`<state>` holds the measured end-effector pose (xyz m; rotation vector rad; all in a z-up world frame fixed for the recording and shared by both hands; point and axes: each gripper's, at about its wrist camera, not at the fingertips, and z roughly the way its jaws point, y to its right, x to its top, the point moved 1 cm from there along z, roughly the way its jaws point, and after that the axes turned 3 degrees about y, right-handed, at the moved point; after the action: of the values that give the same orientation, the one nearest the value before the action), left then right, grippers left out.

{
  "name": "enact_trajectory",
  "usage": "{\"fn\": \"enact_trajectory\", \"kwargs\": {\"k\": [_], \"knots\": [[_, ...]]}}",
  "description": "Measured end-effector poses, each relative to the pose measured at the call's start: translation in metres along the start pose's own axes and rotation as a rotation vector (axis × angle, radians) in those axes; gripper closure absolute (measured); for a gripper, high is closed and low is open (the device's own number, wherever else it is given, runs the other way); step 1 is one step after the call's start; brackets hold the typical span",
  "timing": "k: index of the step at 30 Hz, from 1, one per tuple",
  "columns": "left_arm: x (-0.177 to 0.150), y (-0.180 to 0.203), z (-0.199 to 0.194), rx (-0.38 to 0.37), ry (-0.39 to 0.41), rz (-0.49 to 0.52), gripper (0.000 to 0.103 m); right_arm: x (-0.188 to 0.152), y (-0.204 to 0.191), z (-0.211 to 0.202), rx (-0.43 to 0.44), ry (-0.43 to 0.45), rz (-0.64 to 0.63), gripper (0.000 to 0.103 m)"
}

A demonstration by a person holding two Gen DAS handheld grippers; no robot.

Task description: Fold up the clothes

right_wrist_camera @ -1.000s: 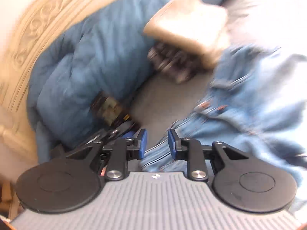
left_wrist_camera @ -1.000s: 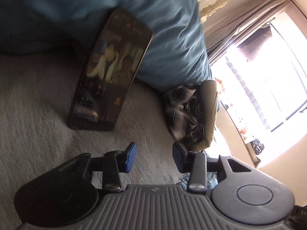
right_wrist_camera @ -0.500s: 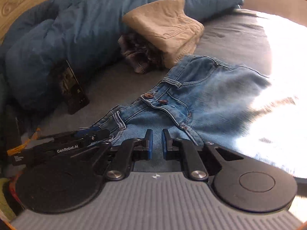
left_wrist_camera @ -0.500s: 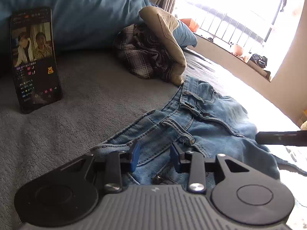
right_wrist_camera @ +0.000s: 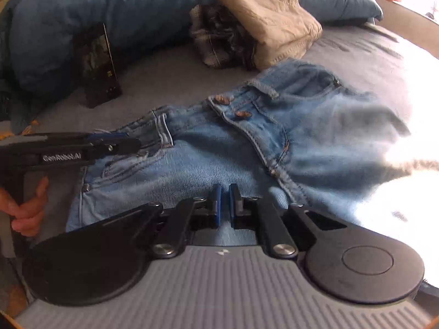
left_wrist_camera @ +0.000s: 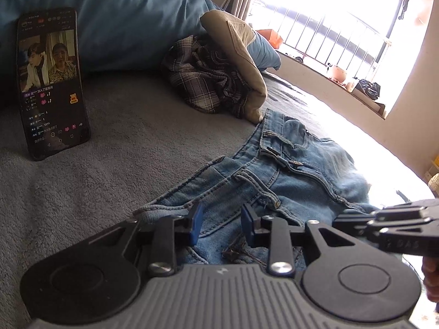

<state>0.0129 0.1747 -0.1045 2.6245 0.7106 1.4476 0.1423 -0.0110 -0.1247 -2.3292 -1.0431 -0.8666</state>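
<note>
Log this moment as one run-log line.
stage: reaching for jeans | left hand-held gripper: open, over waistband | right hand-held gripper: narrow gap, nothing held | jeans: unfolded on bed

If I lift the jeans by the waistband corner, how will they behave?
The jeans will probably sag and drape: they already lie rumpled on the grey bedcover. Thick seams and metal buttons suggest heavy denim, so one corner may pull hard against the left tool. The fuzzy cover will likely drag rather than let them slide.

Jeans (right_wrist_camera: 208, 148): matt denim, prob. soft.
</note>
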Motion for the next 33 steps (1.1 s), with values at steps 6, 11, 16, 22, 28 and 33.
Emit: {"fn": "enact_trajectory", "kwargs": {"k": [6,11,16,22,28,33], "knots": [[0.003,0.013,-0.015,0.066,0.063,0.105,0.067,0.010,0.002,-0.012,0.018,0.023,0.076,0.098],[0.005,0.010,-0.003,0.095,0.017,0.110,0.066,0.009,-0.001,-0.008,0.068,0.063,0.105,0.097],[0.007,0.006,0.005,0.116,0.002,0.101,0.067,0.018,-0.003,0.000,0.066,0.065,0.083,0.098],[0.012,0.011,0.004,0.081,-0.003,0.156,0.067,0.036,-0.005,-0.008,0.073,0.106,0.063,0.097],[0.013,0.017,0.010,0.089,-0.029,0.213,0.066,0.058,-0.023,0.005,0.150,0.091,-0.025,0.092],[0.013,0.004,0.004,0.095,-0.050,0.168,0.066,0.066,-0.045,0.034,0.171,0.022,-0.144,0.079]]}}
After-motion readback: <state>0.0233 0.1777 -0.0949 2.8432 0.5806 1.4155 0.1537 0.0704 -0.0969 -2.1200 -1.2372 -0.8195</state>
